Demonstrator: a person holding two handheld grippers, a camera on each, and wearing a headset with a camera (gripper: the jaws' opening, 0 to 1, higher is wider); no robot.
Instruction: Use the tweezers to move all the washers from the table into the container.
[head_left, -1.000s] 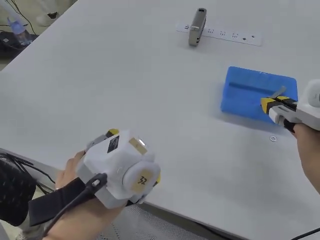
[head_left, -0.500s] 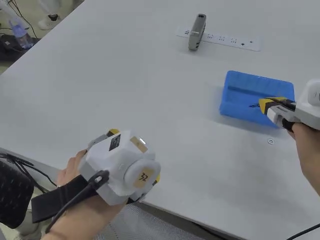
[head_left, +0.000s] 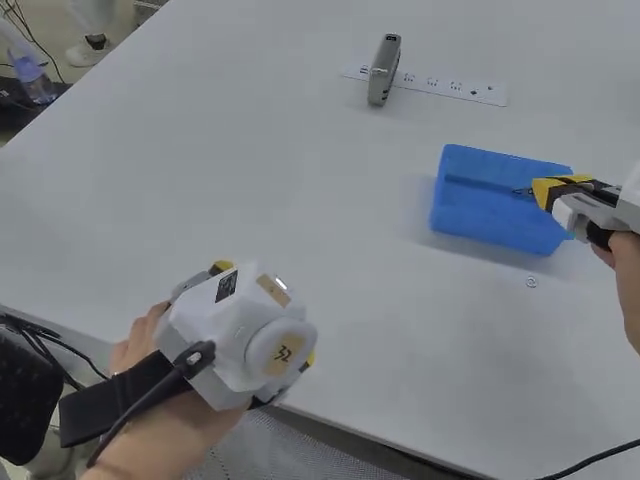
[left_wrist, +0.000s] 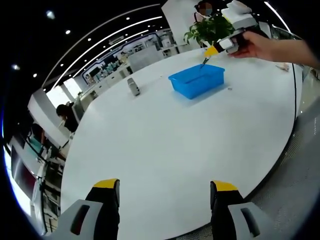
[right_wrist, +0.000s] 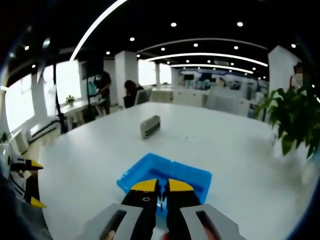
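Note:
A blue container (head_left: 490, 205) sits on the white table (head_left: 250, 170) at the right. My right gripper (head_left: 550, 190) hovers at its right end, shut on thin tweezers (head_left: 524, 190) whose tips reach over the container's inside. In the right gripper view the gripper (right_wrist: 161, 190) pinches the tweezers (right_wrist: 161, 199) above the blue container (right_wrist: 150, 174); I cannot tell if the tips hold anything. One small washer (head_left: 531, 282) lies on the table just in front of the container. My left gripper (left_wrist: 163, 200) is open and empty, resting at the near table edge (head_left: 240, 340).
A white power strip (head_left: 440, 86) lies at the far side with a grey block (head_left: 382, 68) standing on its left end. A potted plant (right_wrist: 292, 125) stands to the right. People stand far off in the room.
The right gripper has shifted toward the container's right end, and the tweezers now point left over its inside. The head camera has moved slightly. The left gripper stays put.

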